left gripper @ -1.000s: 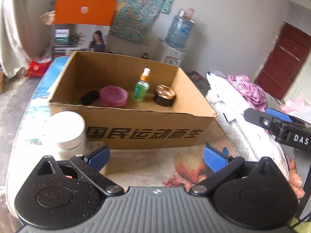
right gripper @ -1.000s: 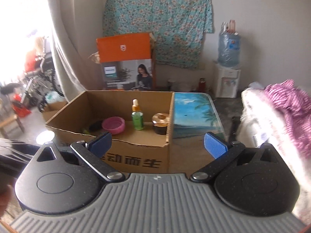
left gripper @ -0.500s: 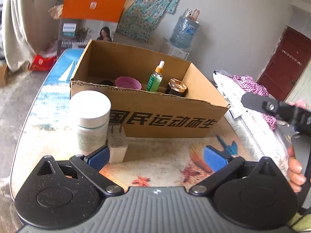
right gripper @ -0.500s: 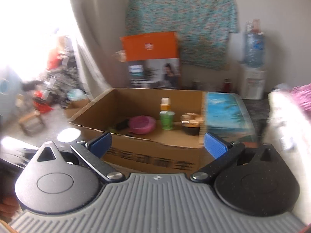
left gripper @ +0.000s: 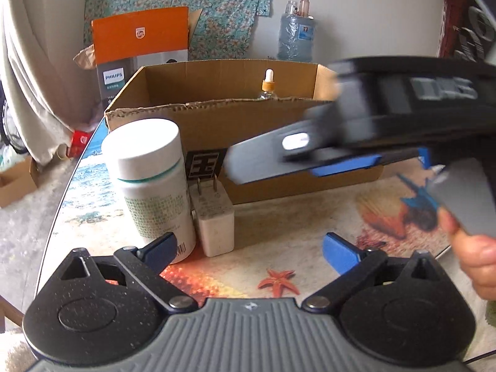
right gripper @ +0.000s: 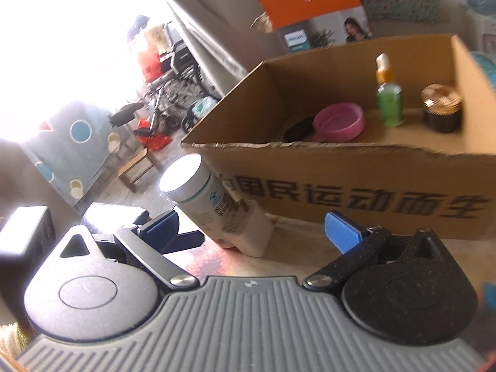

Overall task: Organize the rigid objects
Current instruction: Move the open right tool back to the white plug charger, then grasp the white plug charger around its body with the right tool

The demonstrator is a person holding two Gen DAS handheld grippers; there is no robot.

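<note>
Hovering low over the bench (left gripper: 310,217), left tongs (left gripper: 248,254) spread wide and empty, nearest pad just beside the white bottle (left gripper: 152,183). Sweeping blurred across that view, right tongs (right gripper: 251,232) likewise agape, holding nothing, aimed at the same bottle and the white plug adapter (left gripper: 214,217) touching it. Probably lined up for a pick. Beyond, cardboard box (right gripper: 341,173) with pink bowl (right gripper: 339,122), green dropper bottle (right gripper: 389,99) and gold-lidded jar (right gripper: 441,108) stowed inside.
</note>
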